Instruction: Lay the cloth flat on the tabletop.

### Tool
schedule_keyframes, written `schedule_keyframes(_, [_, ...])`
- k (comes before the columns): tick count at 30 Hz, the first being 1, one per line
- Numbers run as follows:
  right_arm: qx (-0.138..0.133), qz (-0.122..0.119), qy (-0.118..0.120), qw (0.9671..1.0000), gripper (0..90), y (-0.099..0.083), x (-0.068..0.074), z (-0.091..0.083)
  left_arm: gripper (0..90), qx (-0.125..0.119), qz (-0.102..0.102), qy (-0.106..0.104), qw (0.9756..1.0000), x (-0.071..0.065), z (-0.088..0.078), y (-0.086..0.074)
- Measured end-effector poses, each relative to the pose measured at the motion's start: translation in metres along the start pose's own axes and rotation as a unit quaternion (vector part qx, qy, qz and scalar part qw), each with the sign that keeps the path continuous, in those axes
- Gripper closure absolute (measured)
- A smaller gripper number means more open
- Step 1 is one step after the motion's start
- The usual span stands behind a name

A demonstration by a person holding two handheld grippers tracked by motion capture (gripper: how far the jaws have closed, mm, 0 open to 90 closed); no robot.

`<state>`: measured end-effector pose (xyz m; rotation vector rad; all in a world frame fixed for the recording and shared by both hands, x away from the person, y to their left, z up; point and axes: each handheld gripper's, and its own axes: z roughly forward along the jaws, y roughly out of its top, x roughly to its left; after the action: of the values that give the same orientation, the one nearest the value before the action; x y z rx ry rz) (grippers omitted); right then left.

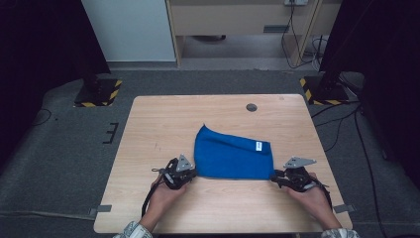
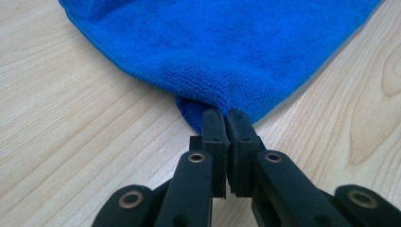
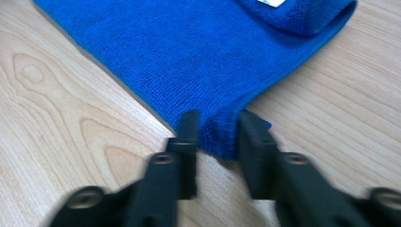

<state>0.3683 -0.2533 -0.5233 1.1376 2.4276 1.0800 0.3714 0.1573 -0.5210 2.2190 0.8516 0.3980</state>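
I have the blue microfibre cloth (image 1: 233, 158) already folded over once, lying mid-front on the light wooden counter (image 1: 158, 119). My left gripper (image 2: 222, 118) is clamped on its near-left corner; my right gripper (image 3: 217, 132) has its jaws apart around the near-right corner, not pressing. I judge another fold remains. The white tag (image 1: 258, 145) is too small to read.

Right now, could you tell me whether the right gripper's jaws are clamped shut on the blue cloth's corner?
No, the right gripper has its jaws apart, with the blue cloth corner lying loose between them.
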Motion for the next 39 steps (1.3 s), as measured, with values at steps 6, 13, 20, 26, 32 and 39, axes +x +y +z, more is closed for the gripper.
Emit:
schedule_keyframes(6, [-0.007,0.010,0.014,0.9998,89.1,0.005,-0.001,-0.003,87.4,-0.014,-0.008,-0.012,0.9998,0.004,-0.002,0.005])
schedule_keyframes(13, [-0.020,0.052,0.037,0.9978,89.1,0.025,-0.014,0.006,87.5,-0.016,-0.038,-0.018,0.9990,0.025,0.007,0.030])
schedule_keyframes(20, [-0.024,0.111,0.023,0.9933,89.3,0.041,-0.050,0.024,87.6,0.018,-0.076,0.006,0.9969,0.057,0.039,0.045])
schedule_keyframes(26, [-0.011,0.133,0.002,0.9911,89.2,0.040,-0.067,0.040,87.6,0.024,-0.093,0.013,0.9953,0.066,0.052,0.047])
schedule_keyframes(32, [-0.019,0.128,-0.004,0.9916,68.5,0.042,-0.064,0.038,72.7,-0.016,-0.088,0.028,0.9956,0.063,0.043,0.047])
schedule_keyframes(39, [-0.032,0.108,-0.029,0.9932,48.0,0.032,-0.054,0.021,54.3,-0.071,-0.100,0.048,0.9913,0.059,0.024,0.042])
